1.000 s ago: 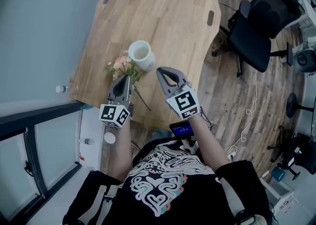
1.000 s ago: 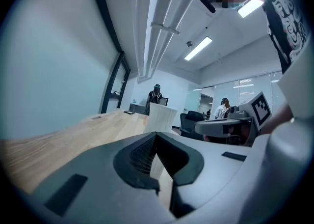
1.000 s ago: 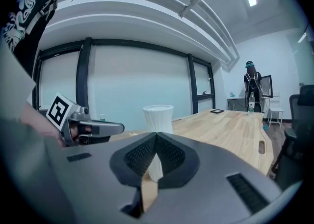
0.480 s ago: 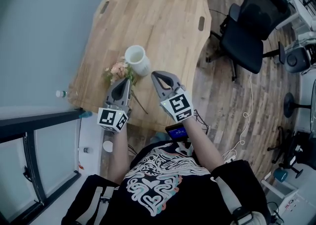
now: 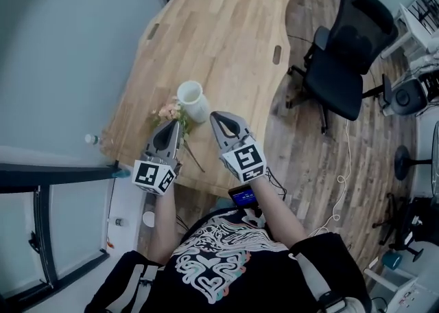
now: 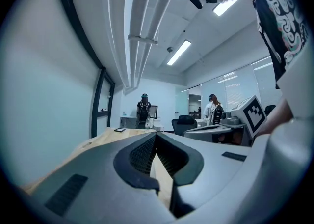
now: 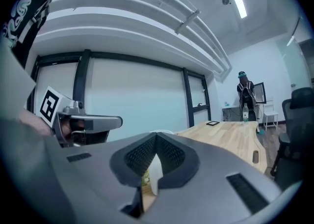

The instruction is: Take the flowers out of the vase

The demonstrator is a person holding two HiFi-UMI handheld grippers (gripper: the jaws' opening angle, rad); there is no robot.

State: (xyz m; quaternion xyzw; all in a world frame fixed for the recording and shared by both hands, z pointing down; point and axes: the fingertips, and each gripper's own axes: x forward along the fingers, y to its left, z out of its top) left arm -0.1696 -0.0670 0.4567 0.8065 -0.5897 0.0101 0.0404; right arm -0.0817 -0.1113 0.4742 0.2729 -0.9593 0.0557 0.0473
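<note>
table (image 5: 219,37): pale wood planks, clear grain, smooth satin finish
vase (image 5: 193,101): white, smooth, looks like glazed ceramic
flowers (image 5: 169,111): soft pink petals, green leaves
left gripper (image 5: 172,125): grey matt plastic
right gripper (image 5: 217,117): same grey matt plastic
pads (image 7: 142,155): dark, finely ribbed, rubbery look
floor (image 5: 322,160): darker wood-grain boards
chair (image 5: 343,64): black, matt
shirt (image 5: 219,263): black cloth, pale print

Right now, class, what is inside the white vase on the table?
No stems show in the vase mouth; its interior looks pale and empty. The flowers lie on the table beside it. The bottom cannot be made out.
</note>
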